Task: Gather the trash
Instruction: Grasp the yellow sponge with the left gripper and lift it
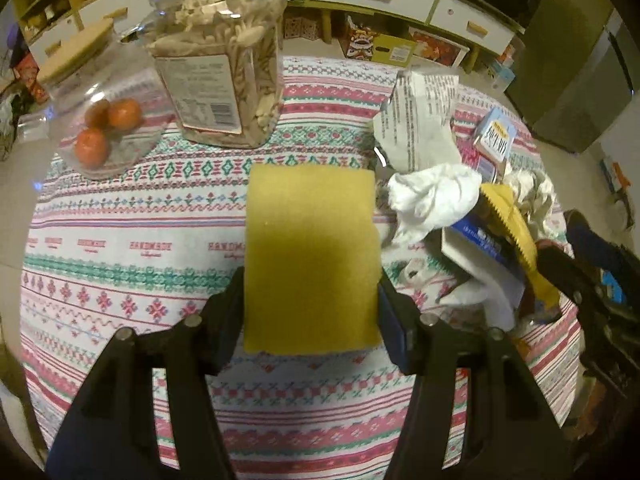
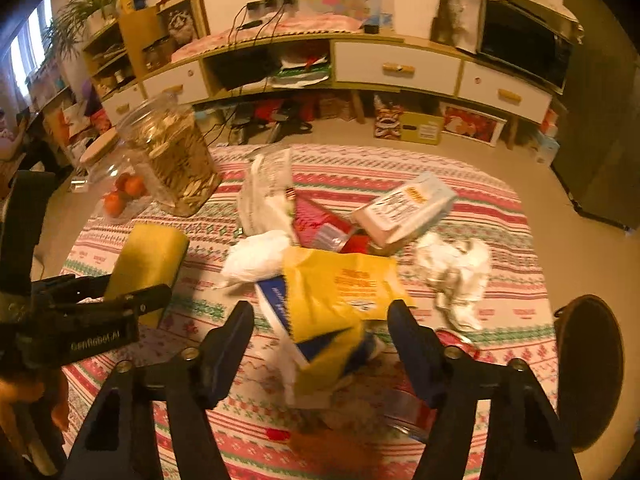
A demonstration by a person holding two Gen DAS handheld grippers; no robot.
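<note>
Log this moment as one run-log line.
left gripper: shut on yellow sponge | right gripper: open around yellow wrapper

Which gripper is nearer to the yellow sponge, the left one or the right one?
Left. The left gripper is clamped on the yellow sponge; the right gripper is off to its side, over the yellow wrapper.

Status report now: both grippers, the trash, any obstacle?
Left gripper shut on flat yellow sponge. Right gripper open around yellow paper packet, pads not pressing. Trash pile on patterned tablecloth; clear plastic nut jar stands apart.
</note>
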